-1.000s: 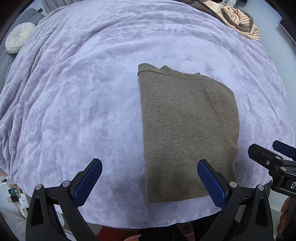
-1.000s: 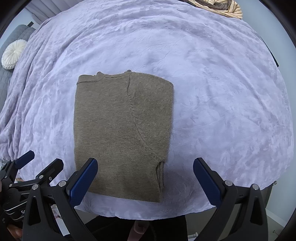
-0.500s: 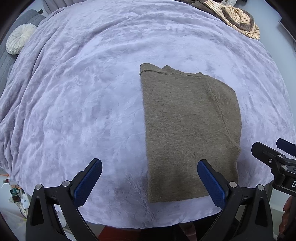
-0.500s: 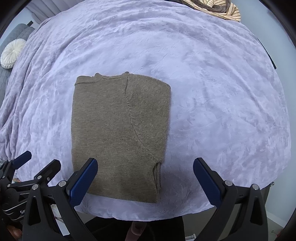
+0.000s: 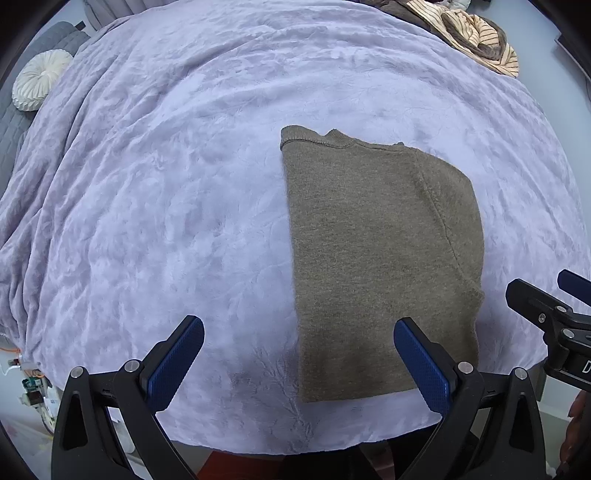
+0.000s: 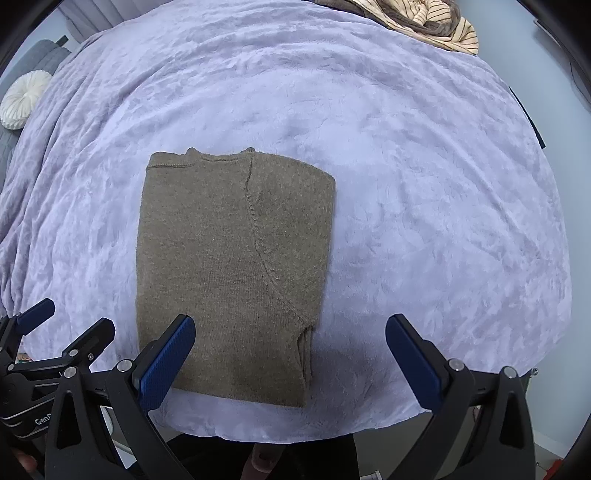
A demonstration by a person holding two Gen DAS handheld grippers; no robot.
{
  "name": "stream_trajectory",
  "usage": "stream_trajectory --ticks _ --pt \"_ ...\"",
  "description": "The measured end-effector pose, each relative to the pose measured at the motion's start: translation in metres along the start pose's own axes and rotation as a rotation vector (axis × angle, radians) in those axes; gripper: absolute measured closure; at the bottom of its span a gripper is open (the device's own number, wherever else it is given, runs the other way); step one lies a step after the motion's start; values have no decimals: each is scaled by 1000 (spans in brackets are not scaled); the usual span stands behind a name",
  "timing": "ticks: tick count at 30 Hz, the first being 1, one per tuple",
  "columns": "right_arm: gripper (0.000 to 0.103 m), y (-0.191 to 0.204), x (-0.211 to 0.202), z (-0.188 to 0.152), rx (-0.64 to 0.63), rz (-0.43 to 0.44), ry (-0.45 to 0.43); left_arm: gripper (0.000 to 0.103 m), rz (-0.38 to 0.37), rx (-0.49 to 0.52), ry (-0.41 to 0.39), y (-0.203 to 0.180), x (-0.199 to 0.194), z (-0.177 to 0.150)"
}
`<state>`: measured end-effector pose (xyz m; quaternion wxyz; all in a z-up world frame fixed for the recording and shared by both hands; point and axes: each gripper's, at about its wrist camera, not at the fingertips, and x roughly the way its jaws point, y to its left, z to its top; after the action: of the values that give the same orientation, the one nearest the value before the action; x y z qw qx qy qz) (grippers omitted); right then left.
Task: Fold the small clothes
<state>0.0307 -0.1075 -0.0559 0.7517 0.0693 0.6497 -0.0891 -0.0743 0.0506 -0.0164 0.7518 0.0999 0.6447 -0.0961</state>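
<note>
An olive-brown knit sweater [image 5: 380, 258] lies folded into a neat rectangle on the lilac plush blanket [image 5: 166, 184], near the bed's front edge. In the right wrist view the same sweater [image 6: 232, 273] sits left of centre. My left gripper [image 5: 299, 350] hovers open above the sweater's lower left edge, nothing between its blue pads. My right gripper [image 6: 290, 350] stands open over the sweater's lower right corner, also holding nothing. Each gripper shows at the edge of the other's view: the right one [image 5: 546, 306], the left one [image 6: 59, 332].
A heap of striped beige and brown clothes [image 5: 472, 37] lies at the bed's far right corner, seen again as the clothes heap [image 6: 424, 18]. A round white pleated cushion [image 5: 40, 85] rests on a grey seat at far left. The blanket's front edge [image 6: 295, 432] drops off just below the grippers.
Both grippers have drifted slightly; the sweater appears a little lower and nearer in both views. The sweater itself lies unchanged, and both grippers stay open.
</note>
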Motion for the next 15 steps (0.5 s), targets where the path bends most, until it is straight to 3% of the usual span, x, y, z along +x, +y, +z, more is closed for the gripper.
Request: stream_trajectory --ticks 15 --pt "0 4 -2 -2 -5 -3 1 0 8 0 -2 2 -1 0"
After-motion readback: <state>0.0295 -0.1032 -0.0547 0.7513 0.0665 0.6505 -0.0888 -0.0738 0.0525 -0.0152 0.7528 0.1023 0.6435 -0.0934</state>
